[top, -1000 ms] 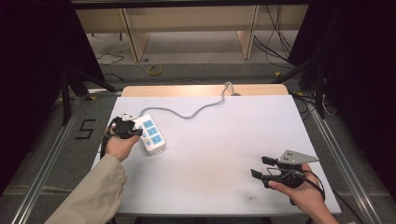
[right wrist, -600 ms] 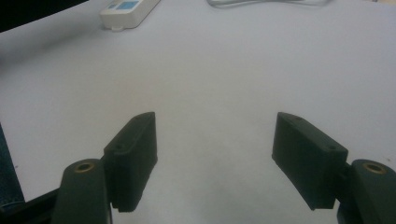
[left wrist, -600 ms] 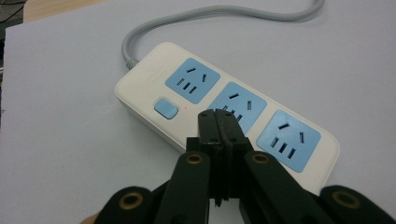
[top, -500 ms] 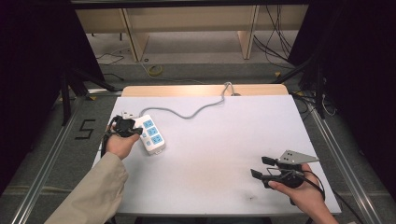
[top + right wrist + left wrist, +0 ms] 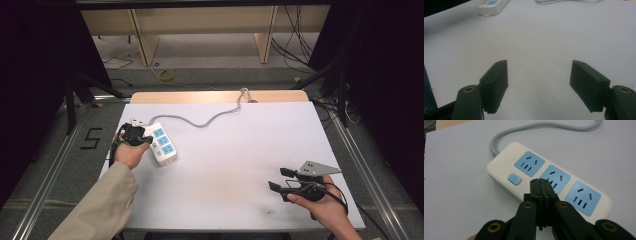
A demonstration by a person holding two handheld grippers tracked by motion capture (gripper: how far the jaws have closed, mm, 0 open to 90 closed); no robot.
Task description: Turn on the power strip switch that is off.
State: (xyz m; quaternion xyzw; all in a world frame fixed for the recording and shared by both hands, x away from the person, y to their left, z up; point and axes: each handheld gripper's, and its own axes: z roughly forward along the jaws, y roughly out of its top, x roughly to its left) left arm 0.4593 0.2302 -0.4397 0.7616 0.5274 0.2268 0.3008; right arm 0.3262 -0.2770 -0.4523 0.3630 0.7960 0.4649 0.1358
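The power strip [image 5: 162,144] lies flat near the left edge of the white surface [image 5: 240,150], with its grey cord [image 5: 210,119] running to the far edge, and the wide middle of the surface is free. The left hand-held gripper [image 5: 540,185] has its jaws fully closed on nothing, tips just over the strip near the blue switch [image 5: 514,179]. The right hand-held gripper [image 5: 278,179] is wide open and empty, near the front right corner, well apart from the strip.

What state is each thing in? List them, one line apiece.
Power strip: flat on the table, all three sockets empty; whether it is switched on cannot be told.
Cord: attached, snaking off the table's far edge.
Left gripper: shut, empty, tips over the strip.
Right gripper: open, empty, above bare table.
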